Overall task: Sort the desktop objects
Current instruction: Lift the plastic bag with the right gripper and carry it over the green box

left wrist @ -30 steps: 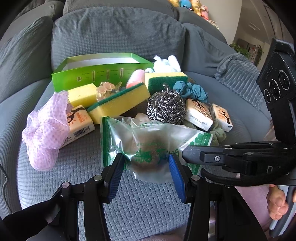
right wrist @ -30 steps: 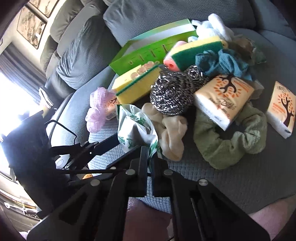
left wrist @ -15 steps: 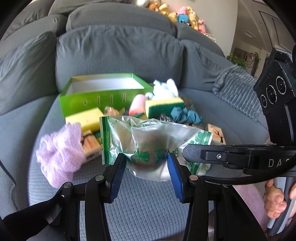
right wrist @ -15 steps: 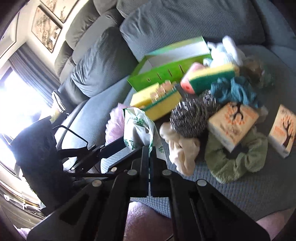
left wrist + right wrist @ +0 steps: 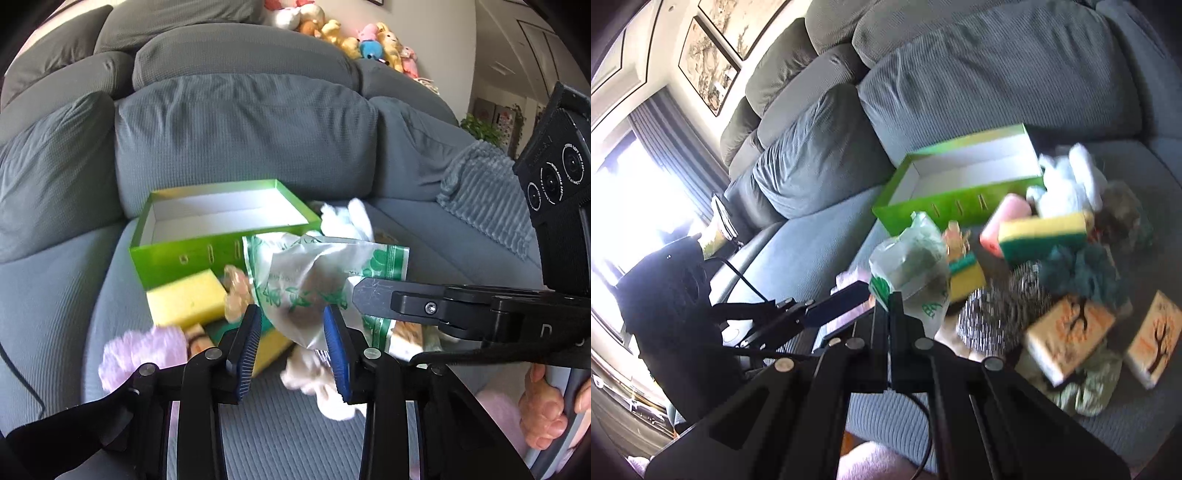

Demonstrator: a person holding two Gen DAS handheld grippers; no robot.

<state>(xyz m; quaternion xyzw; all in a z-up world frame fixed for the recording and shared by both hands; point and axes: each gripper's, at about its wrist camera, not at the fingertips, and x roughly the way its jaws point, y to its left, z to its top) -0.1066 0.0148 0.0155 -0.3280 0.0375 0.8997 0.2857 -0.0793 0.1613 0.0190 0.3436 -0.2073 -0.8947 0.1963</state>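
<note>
Pinching bag (image 5: 916,273) corner in closed right gripper (image 5: 889,295) jaws, left gripper (image 5: 291,332) jaws open around bag, green box (image 5: 221,236) behind.

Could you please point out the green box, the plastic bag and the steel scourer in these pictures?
green box (image 5: 192,254), left wrist view, front wall.
plastic bag (image 5: 306,273), left wrist view, crumpled middle.
steel scourer (image 5: 993,317), right wrist view, its blurred rounded top.

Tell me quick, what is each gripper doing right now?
Left gripper: around the plastic bag, contact unclear.
Right gripper: closed on the bag's edge.
</note>
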